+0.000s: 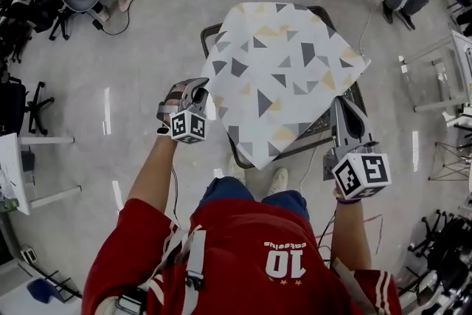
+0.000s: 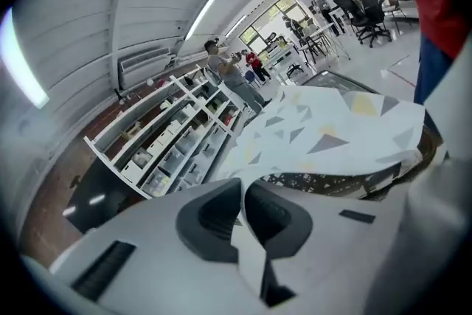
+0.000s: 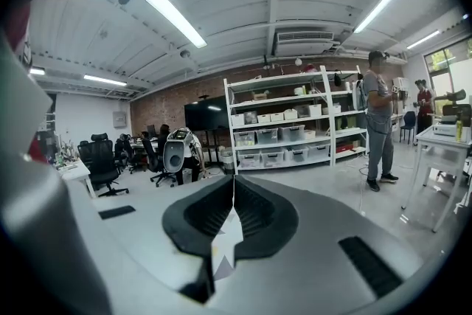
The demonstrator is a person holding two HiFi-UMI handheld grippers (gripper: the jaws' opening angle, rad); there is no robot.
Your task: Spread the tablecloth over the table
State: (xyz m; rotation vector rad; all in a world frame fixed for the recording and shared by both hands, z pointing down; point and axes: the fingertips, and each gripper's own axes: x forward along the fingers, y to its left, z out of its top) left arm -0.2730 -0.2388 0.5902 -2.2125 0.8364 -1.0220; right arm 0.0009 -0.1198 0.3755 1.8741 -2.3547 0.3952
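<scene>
Left gripper [image 1: 203, 94] and right gripper [image 1: 341, 108] pinch tablecloth [image 1: 284, 77] over table [image 1: 208, 35].

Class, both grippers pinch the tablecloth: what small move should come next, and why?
Probably lower both together, keeping it taut: the left gripper and right gripper are each shut on the tablecloth, its near side lifted off the table, whose rim shows uncovered.

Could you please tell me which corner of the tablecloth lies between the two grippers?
The pointed corner nearest the person's shoes; the left gripper and right gripper pinch the tablecloth either side of it; the other corners lie farther off.
</scene>
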